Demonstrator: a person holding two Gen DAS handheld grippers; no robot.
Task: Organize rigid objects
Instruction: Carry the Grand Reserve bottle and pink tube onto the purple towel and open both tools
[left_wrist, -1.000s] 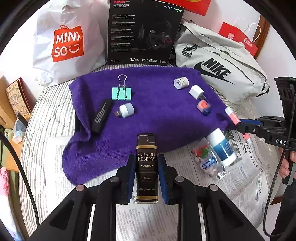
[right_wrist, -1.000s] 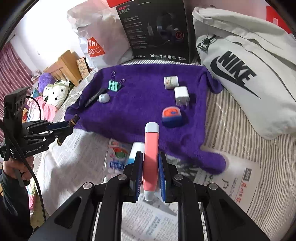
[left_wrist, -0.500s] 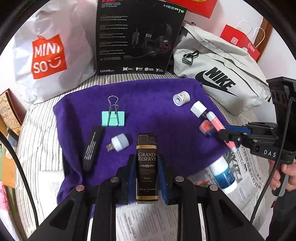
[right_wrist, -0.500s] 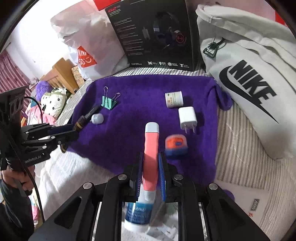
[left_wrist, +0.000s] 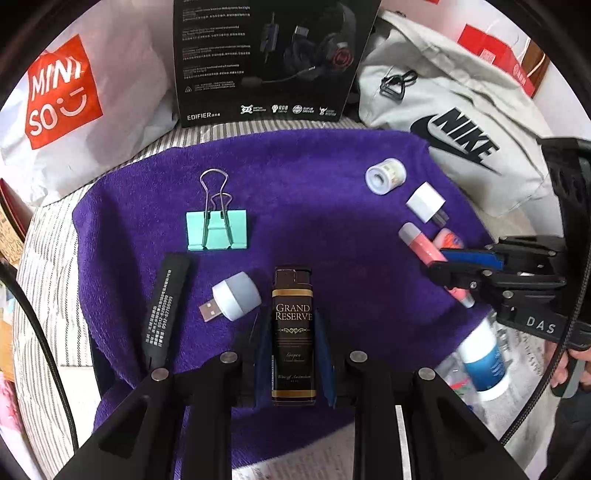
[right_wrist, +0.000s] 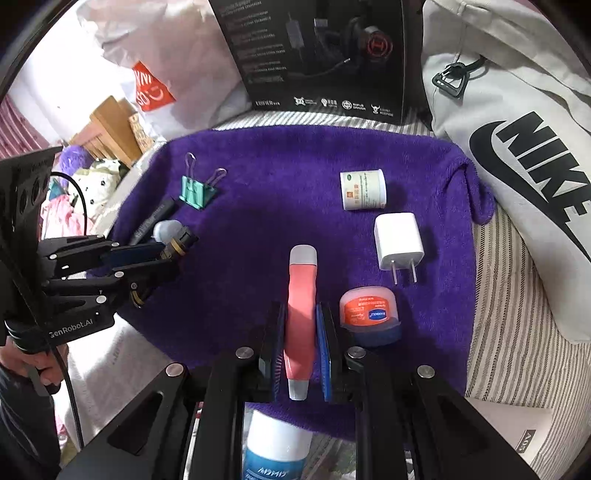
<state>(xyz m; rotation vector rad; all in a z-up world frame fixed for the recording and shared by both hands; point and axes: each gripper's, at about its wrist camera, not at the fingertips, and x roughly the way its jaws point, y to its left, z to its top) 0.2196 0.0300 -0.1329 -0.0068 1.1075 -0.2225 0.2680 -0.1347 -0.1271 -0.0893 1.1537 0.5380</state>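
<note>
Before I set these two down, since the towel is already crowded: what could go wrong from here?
1. The pink tube in the right gripper sits right beside the lip balm tin; lowering it could nudge the tin.
2. The Grand Reserve lighter in the left gripper is close to the USB light; it may bump or land on it.
3. The purple towel is soft and wrinkled, so rounded items might roll.

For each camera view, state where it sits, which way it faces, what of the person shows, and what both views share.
Left wrist: on the left tool, angled down at the purple towel; grips a dark lighter; a hand at right.
Right wrist: on the right tool, angled down; grips a pink tube; a hand at left.
Shared: towel, binder clip, white charger.
</note>
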